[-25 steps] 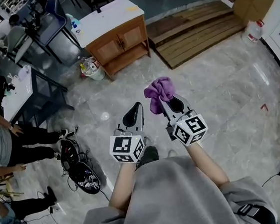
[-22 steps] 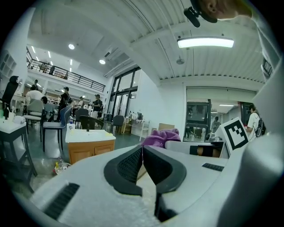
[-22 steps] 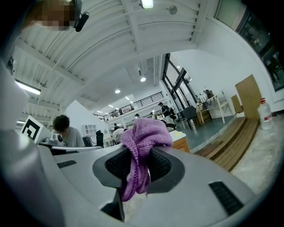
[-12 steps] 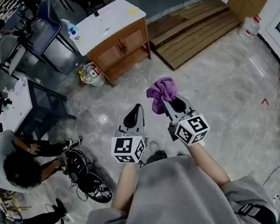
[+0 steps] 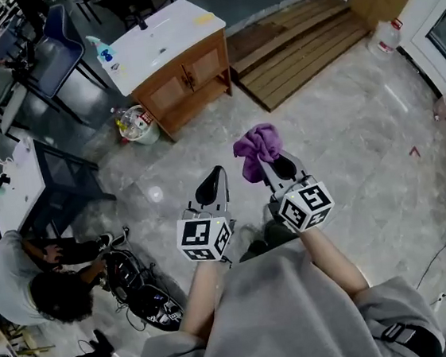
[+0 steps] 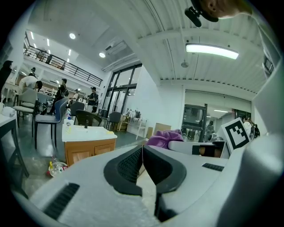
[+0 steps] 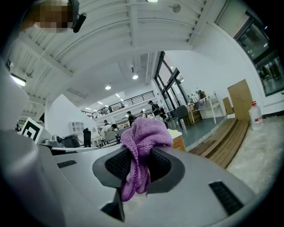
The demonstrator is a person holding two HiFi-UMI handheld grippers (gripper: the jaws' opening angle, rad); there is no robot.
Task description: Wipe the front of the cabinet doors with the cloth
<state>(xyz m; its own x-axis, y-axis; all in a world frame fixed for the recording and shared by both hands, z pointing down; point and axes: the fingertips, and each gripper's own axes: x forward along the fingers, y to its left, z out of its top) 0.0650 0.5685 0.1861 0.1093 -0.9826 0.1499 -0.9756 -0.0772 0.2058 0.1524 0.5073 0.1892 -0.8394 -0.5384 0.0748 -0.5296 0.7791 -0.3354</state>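
Observation:
A wooden cabinet with two doors and a white top stands on the floor well ahead of me; it also shows in the left gripper view as the cabinet at left. My right gripper is shut on a purple cloth, which bunches above the jaws; the cloth hangs between the pads in the right gripper view. My left gripper is shut with nothing in it, held beside the right one at waist height. Both grippers are far from the cabinet doors.
A wooden pallet platform lies right of the cabinet. A bin with rubbish sits at the cabinet's left. A person crouches at lower left beside bags and cables. Dark tables and chairs stand at upper left.
The view has shifted as I move over the floor. The person at left has crouched lower. Both grippers keep their pose, the cloth still held.

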